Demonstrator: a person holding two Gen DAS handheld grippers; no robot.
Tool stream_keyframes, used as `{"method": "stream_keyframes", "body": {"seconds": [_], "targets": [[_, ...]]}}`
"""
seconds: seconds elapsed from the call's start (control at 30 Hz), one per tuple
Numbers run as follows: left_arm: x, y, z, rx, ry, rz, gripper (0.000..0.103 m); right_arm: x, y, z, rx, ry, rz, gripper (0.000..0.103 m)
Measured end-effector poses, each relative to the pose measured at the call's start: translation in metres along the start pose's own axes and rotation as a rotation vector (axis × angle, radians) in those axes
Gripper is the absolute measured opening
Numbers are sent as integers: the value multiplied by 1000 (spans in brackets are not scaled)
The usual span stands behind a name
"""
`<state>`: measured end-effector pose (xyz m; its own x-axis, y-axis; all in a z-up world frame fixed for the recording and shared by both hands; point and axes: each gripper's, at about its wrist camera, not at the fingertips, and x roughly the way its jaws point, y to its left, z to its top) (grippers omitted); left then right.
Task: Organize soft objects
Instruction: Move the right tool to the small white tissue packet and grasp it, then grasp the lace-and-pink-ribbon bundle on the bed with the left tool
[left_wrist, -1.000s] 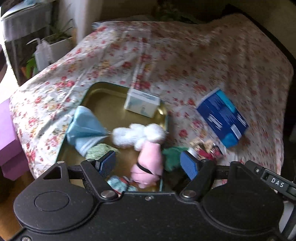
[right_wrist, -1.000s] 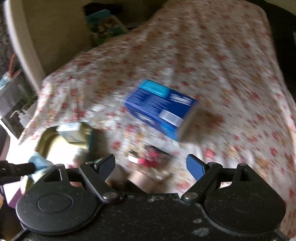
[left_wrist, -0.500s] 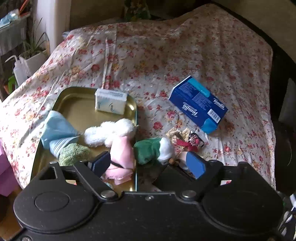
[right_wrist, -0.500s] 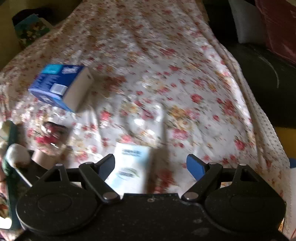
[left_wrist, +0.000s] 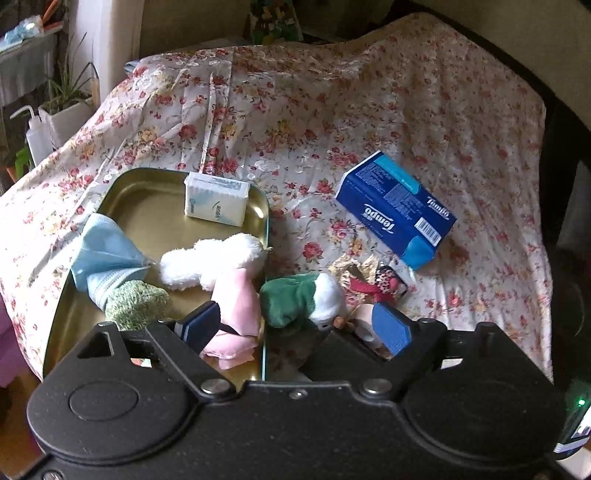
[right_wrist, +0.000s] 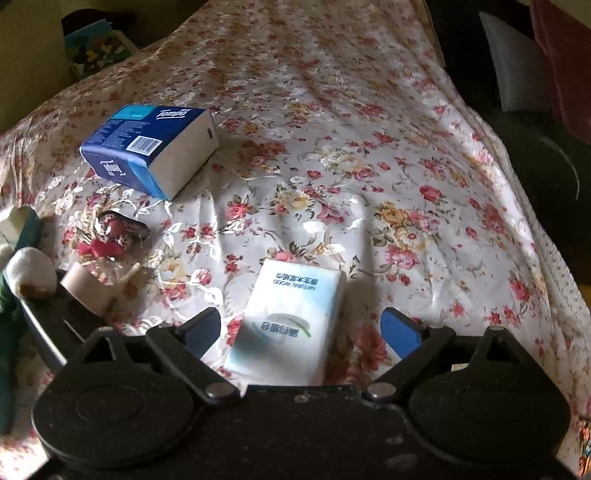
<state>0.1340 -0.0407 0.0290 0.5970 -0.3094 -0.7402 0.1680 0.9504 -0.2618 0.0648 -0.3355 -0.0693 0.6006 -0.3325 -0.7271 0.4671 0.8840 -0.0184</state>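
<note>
A floral cloth (left_wrist: 369, 110) covers the whole surface and carries everything else. On its left part lies a gold tray (left_wrist: 147, 199), and inside it are a white tissue pack (left_wrist: 216, 199) at the far end, a light blue cloth (left_wrist: 103, 254) against the left rim, a green knit piece (left_wrist: 136, 302) just below that, a white plush (left_wrist: 210, 262) in the middle and a pink pouch (left_wrist: 236, 306) touching the plush at the near end. Right of the tray, well apart from it, a blue tissue box (left_wrist: 395, 206) rests on the cloth. A green and white plush (left_wrist: 295, 299) lies just outside the tray's right rim, beside a small red patterned bundle (left_wrist: 376, 284). The left gripper (left_wrist: 295, 326) hangs over the near end of the tray with its jaws wide apart; they have just been opening, the pink pouch and the green and white plush show between the pads, and neither pad presses on anything. The right gripper (right_wrist: 301, 328) is low over the cloth, jaws spread wide and lately opening further, with a second white pack (right_wrist: 291, 321) lying flat on the cloth between the pads, clear of both. From this side a roll of tape (right_wrist: 86, 291) sits near the left edge, close to the bundle.
</note>
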Motion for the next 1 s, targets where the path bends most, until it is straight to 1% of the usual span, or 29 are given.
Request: {"method": "stream_keyframes", "body": {"seconds": [0.1, 0.3, 0.37, 0.47, 0.5, 0.53, 0.57, 0.6, 0.63, 0.67, 0.7, 0.8, 1.0], "targets": [[4, -4, -1, 34, 11, 20, 86, 2, -2, -3, -30, -28, -19, 94], [13, -15, -2, 83, 20, 29, 87, 8, -4, -9, -107, -89, -62, 94], [17, -19, -2, 103, 25, 29, 87, 11, -6, -12, -114, -101, -66, 94], [20, -26, -4, 133, 35, 29, 87, 16, -11, -17, -91, -107, -55, 93], [22, -28, -5, 143, 39, 29, 87, 16, -13, -18, -81, -120, -42, 91], [23, -30, -5, 152, 42, 29, 87, 15, -15, -20, -74, -137, -26, 82], [26, -32, -6, 163, 47, 31, 87, 14, -16, -21, -71, -153, -20, 77], [28, -34, -6, 173, 52, 34, 87, 13, -15, -24, -70, -173, -17, 68], [30, -37, -6, 183, 56, 37, 87, 13, -15, -27, -70, -190, -13, 64], [32, -38, -6, 192, 61, 40, 87, 12, -15, -28, -70, -200, -7, 62], [34, -40, -6, 200, 64, 43, 87, 12, -16, -29, -65, -209, 1, 56], [40, -45, -2, 212, 79, 43, 87, 10, -22, -30, -25, -222, 28, 53], [59, -54, 10, 195, 111, 35, 87, 10, -27, -32, 6, -238, 51, 53]]}}
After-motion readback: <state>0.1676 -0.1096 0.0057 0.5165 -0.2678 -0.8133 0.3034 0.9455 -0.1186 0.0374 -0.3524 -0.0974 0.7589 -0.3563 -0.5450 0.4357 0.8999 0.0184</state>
